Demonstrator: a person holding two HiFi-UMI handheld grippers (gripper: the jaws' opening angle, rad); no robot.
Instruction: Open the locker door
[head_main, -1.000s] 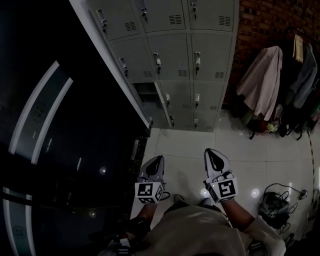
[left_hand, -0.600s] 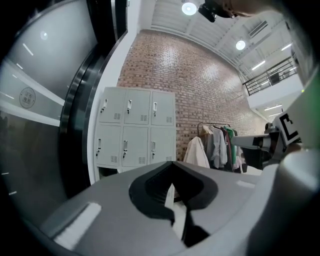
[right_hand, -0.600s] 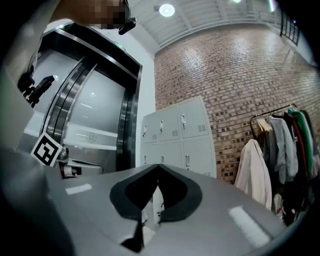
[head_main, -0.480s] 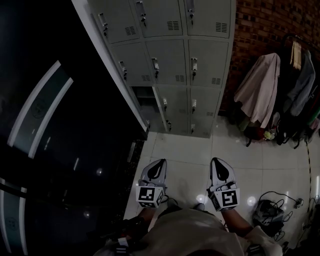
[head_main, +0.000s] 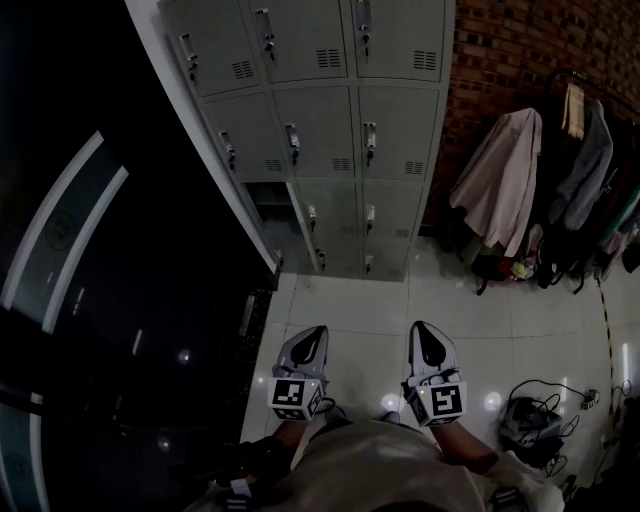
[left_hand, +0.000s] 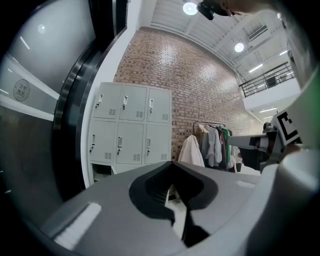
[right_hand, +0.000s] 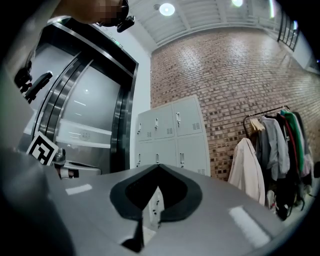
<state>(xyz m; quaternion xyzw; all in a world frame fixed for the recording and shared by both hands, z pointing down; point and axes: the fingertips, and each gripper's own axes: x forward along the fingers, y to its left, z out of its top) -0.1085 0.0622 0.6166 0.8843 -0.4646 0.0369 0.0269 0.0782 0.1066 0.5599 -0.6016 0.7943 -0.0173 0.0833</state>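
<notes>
Closed and empty, the left hand-held gripper (head_main: 314, 338) and right hand-held gripper (head_main: 424, 335) aim at far-off lockers (head_main: 330, 120); one low compartment (head_main: 268, 198) gapes.

We note a brick wall (head_main: 520, 50) at upper right. Before it hangs a row of dark garments (head_main: 598, 165), with a pale coat (head_main: 497, 185) at the row's left end. The floor tiles (head_main: 520, 310) are pale and glossy. A dark bag (head_main: 527, 425) and cables (head_main: 560, 388) lie at lower right.
</notes>
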